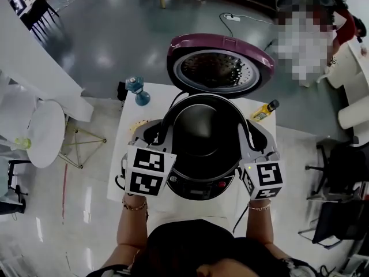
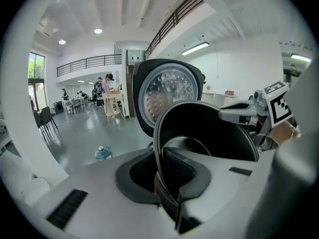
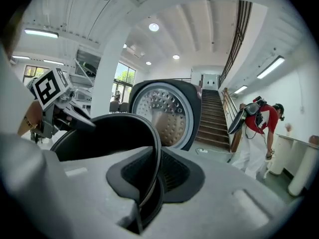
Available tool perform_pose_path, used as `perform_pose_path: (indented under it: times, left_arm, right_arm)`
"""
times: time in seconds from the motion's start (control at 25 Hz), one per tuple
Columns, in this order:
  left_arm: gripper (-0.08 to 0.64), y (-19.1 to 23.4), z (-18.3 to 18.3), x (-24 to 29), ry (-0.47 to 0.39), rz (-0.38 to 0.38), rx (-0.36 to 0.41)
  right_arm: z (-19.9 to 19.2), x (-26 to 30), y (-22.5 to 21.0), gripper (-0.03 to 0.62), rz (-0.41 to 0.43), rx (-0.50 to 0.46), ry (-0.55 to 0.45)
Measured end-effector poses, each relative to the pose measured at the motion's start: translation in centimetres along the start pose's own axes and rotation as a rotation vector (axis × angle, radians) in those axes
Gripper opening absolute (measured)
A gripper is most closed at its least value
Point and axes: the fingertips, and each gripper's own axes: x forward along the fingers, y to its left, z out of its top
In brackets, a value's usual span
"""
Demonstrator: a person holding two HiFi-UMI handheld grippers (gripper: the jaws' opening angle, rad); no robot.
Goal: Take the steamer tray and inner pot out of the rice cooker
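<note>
Left fingers [image 2: 94,193]: clamped on the rim of the inner pot [image 2: 214,128] — its thin black edge runs down between the dark pads of the left gripper [image 2: 164,178].
Right fingers [image 3: 234,198]: pressed together on the opposite rim, the edge pinched in the right gripper [image 3: 149,180].
Where the pot is: held between the two grippers directly over the rice cooker [image 1: 199,188], which stands on the white table [image 1: 153,97].
Pot's heading: mouth up, long axis vertical, roughly upright; the grips sit on its left and right sides as seen from the head view.
Lid [image 1: 219,68]: swung open behind the pot, its perforated inner plate facing the person.
Hidden: the pot and grippers cover most of the cooker body — only the front panel shows. In both gripper views the fingers hide the pot's lower wall and base, so I cannot tell whether the base has cleared the body.
Hard to make out: the pot's inside is dark, and I cannot tell what, if anything, lies in it.
Cut off: the person's forearms run out of the lower edge of the head view.
Also on the table: a teal bottle [image 1: 137,90] at the far left and a yellow bottle [image 1: 264,111] at the far right, both apart from the cooker.
Background: a person in red [image 3: 261,123] bends by the stairs.
</note>
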Motion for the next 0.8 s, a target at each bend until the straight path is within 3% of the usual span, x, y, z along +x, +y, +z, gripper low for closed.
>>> perform_pose_path:
  times: [0.2, 0.4, 0.8]
  left_arm:
    - [0.034, -1.2, 1.8, -3.0, -0.071, 0.007, 0.033]
    - [0.034, -2.6, 3.2, -5.4, -0.145, 0.034, 0.067]
    - [0.029, -8.0, 5.3, -8.7, -0.199, 0.063, 0.076]
  right_arm:
    - [2.1, -2.9, 0.0, 0.044, 0.000, 0.087, -0.101]
    - [4.2, -5.8, 0.0, 0.043, 0.013, 0.086, -0.208]
    - [4.8, -11.8, -2.4, 0.041, 0.023, 0.107, -0.260]
